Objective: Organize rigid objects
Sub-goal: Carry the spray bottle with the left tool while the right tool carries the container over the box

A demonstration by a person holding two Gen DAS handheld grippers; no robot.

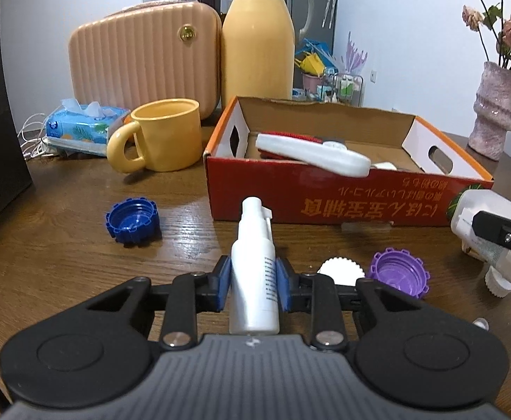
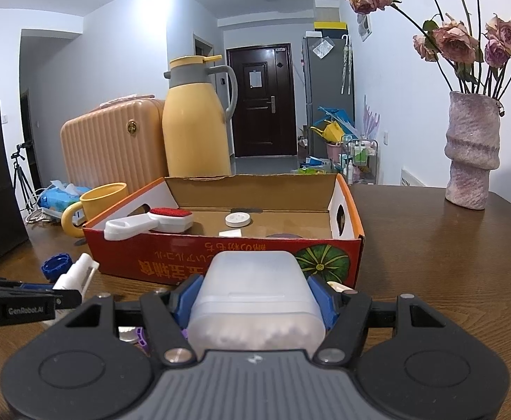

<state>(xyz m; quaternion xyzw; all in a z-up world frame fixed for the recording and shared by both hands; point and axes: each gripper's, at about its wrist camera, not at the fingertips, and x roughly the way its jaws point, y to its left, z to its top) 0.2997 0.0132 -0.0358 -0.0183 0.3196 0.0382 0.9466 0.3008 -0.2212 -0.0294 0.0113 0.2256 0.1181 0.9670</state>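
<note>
Spray bottle (image 1: 253, 273) clamped tight in the left gripper (image 1: 253, 285), blue pads (image 1: 224, 281) pressed on both sides of its white body, nozzle pointing ahead toward the red cardboard box (image 1: 325, 192). It's held above the wooden table (image 1: 62, 262), just short of the box's near wall. Over on the other side, the right gripper (image 2: 257, 301) is closed on a translucent white plastic container (image 2: 255, 301), blue pads squeezing its flanks, small white pieces showing through its lower part. That container sits right in front of the box's printed wall, near the pumpkin picture.

Inside the box: a white lint brush (image 2: 150, 224) with a red pad, its handle resting over the near left rim, and a small round white lid (image 2: 237, 219) on the floor further back. Out on the table, a blue bottle cap (image 1: 132, 221) lies open side up, well left of the spray bottle. To the right of the left gripper, a white ridged cap (image 1: 341, 270) and a purple cap (image 1: 400, 273) sit just beside each other.

Behind the box stand a yellow mug (image 1: 160, 136), a yellow thermos jug (image 1: 259, 38) and a peach ribbed case (image 1: 143, 59), with a tissue pack (image 1: 83, 122) at the left. A pink vase (image 2: 472, 150) of dried roses stands at the far right.
</note>
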